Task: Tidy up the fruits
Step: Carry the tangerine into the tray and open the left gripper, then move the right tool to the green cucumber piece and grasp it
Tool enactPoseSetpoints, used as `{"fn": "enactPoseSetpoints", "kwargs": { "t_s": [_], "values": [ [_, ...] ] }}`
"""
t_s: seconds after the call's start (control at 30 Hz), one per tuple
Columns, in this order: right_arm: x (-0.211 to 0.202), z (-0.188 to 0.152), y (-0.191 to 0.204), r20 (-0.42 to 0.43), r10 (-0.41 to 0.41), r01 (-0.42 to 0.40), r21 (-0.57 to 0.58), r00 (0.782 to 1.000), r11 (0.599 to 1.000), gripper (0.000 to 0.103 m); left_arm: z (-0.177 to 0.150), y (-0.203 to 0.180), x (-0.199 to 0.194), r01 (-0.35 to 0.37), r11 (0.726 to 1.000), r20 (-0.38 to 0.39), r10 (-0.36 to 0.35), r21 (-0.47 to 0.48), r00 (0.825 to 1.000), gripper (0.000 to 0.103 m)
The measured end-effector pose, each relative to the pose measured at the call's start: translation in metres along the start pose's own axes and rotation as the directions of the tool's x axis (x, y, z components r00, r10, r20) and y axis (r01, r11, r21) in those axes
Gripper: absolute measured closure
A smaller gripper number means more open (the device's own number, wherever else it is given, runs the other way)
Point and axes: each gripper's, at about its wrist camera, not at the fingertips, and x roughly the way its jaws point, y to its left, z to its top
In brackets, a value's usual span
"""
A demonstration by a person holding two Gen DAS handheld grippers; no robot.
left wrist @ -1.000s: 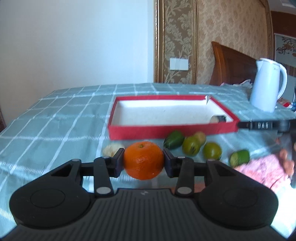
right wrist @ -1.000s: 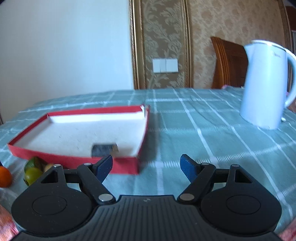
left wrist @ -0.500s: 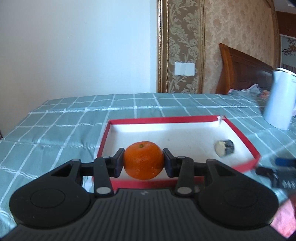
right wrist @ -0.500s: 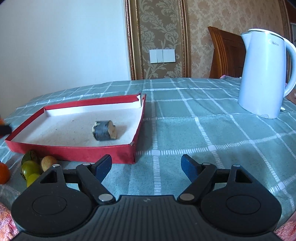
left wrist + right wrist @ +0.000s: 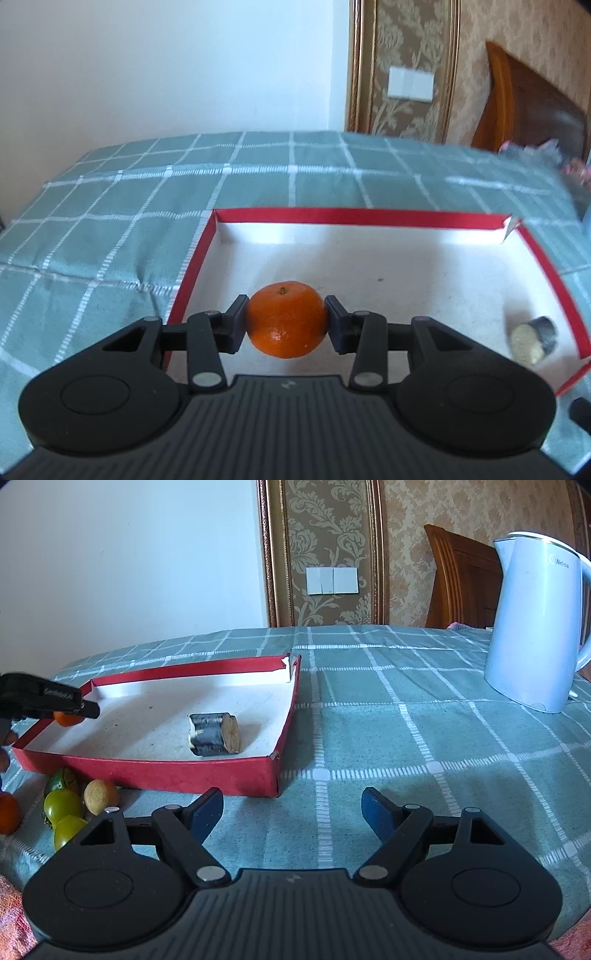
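I had the left gripper (image 5: 286,326) pinching the round orange tangerine (image 5: 286,319) above the shallow red cardboard tray (image 5: 369,213), at its seven o'clock corner, ready to drop; the right gripper (image 5: 291,808) waited spread, empty, for loose fruit.

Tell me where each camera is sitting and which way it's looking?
Left wrist: sits on the left gripper, looks down into the red box; its fingers clamp the orange.
Right wrist: sits on the right gripper, looks across the tablecloth toward the kettle; its fingers stand open.
Shared: box, orange, dark cut piece.
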Motion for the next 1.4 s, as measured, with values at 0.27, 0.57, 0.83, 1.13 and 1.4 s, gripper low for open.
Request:
{"fn": "enactPoseSetpoints", "kwargs": {
  "t_s": [0.27,0.57,0.83,1.13,1.4],
  "values": [
    [0.0,0.0,0.0,-0.005,0.003,-0.003,-0.006,1.0,1.0,0.021,0.001,-0.001,0.014,-0.018,1.0,-0.053,0.018,0.0,0.998,0.041],
    [0.001,0.0,-0.001,-0.01,0.004,-0.004,0.0,1.0,1.0,0.021,0.001,-0.002,-0.026,-0.069,0.998,0.078,0.068,0.011,0.995,0.021],
    [0.001,0.0,-0.002,-0.011,0.008,-0.007,0.002,1.0,1.0,0.021,-0.044,-0.007,-0.123,-0.062,0.994,0.303,0.032,0.088,0.952,0.006],
    [0.001,0.0,-0.005,-0.016,0.01,-0.01,0.013,1.0,1.0,0.021,-0.124,-0.014,-0.184,0.006,0.988,0.331,-0.058,0.157,0.942,0.002],
    [0.001,0.0,-0.005,-0.014,0.011,-0.01,0.018,1.0,1.0,0.021,-0.16,-0.002,-0.17,-0.005,0.991,0.231,-0.027,0.135,0.973,0.002]
  ]
}}
